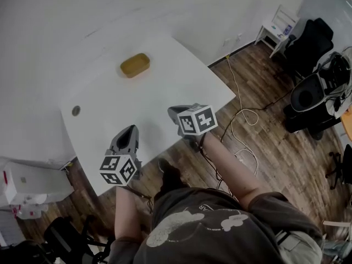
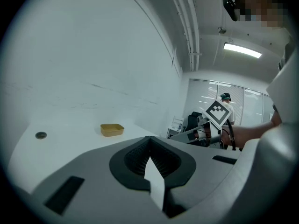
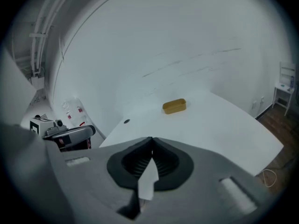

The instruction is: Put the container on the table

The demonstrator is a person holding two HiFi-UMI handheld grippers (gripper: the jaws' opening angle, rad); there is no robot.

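Well, the container (image 1: 135, 65) is already sitting on the table (image 1: 181, 76), out toward the far side of the white top and well apart from both of your tools. In the head view it is lying at about 12 o'clock from the left gripper (image 1: 130, 128) and at about 11 o'clock from the right gripper (image 1: 174, 112). Its long axis is running along the 8-to-2 o'clock line, so one long wall is facing you at a slant. Neither hand is looking clearly nearer; both are hovering over the near edge of the table, the right one perhaps a touch closer.

In the left gripper view, the container (image 2: 112, 129) is showing at about 11 o'clock above the left gripper (image 2: 149, 138). In the right gripper view, the container (image 3: 174, 106) is showing at about 1 o'clock above the right gripper (image 3: 152, 139). So you are aiming each tool a little to one side of it, not straight at it.

You are keeping both pairs of jaws closed, ribbed pads meeting at the tips, and they are gripping nothing and touching nothing. Judging by how things lie, the placing is looking done. Any further reach would be calling for the jaws to part first and to line up across the short width.
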